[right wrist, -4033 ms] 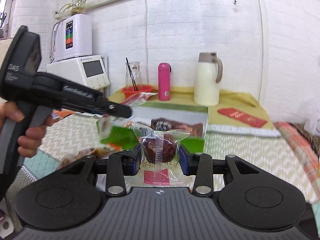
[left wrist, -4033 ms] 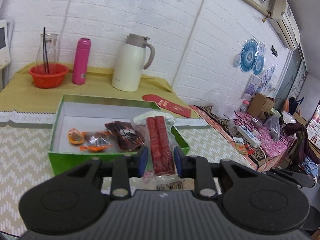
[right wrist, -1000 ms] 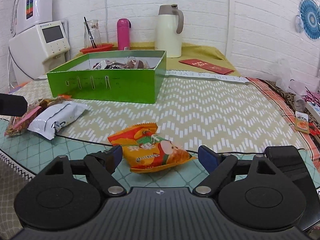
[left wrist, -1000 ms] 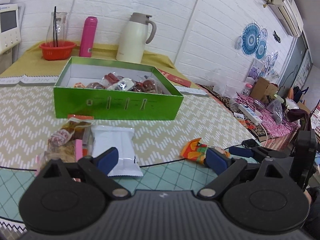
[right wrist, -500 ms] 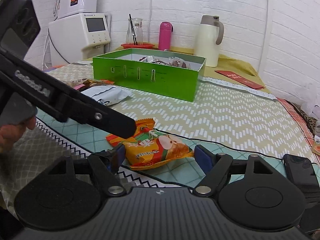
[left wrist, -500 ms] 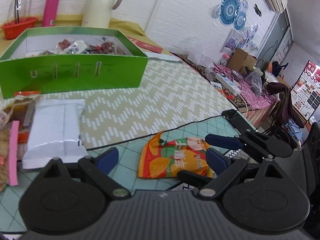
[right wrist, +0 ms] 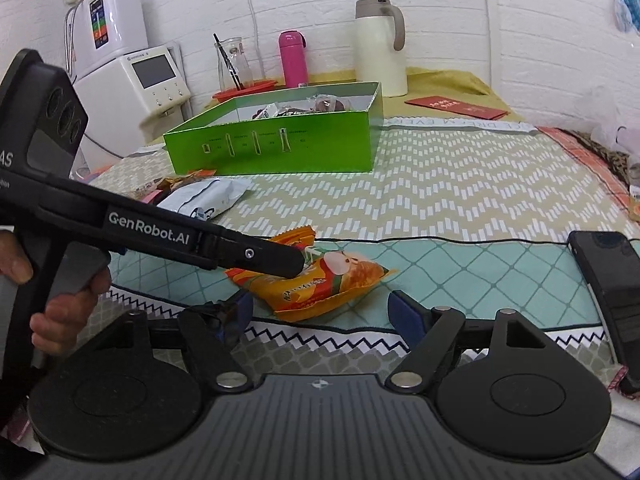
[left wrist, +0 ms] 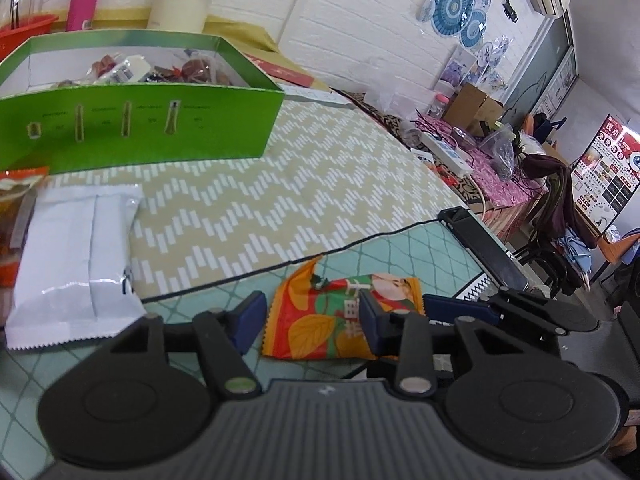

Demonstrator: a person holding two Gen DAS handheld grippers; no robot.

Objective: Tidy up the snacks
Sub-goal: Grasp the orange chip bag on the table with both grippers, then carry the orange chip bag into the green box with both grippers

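An orange snack packet (left wrist: pixel 332 320) lies on the teal mat near the table's front edge; it also shows in the right wrist view (right wrist: pixel 320 280). My left gripper (left wrist: pixel 312 320) is open with its jaws straddling the packet's left part. In the right wrist view the left gripper's finger (right wrist: pixel 256 256) rests over the packet. My right gripper (right wrist: pixel 322 316) is open just in front of the packet. The green box (left wrist: pixel 140 120) holding several wrapped snacks stands farther back.
A white packet (left wrist: pixel 76 256) and an orange-brown packet (left wrist: pixel 16 208) lie left of the mat. A black phone (right wrist: pixel 612 280) lies at the right edge. A cream jug (right wrist: pixel 380 48), pink bottle (right wrist: pixel 294 58) and red bowl (right wrist: pixel 244 90) stand behind the box.
Both grippers dropped their earlier snacks in the box and came to the front. My left gripper has moved in around the orange packet, its jaws narrower than half a second ago.
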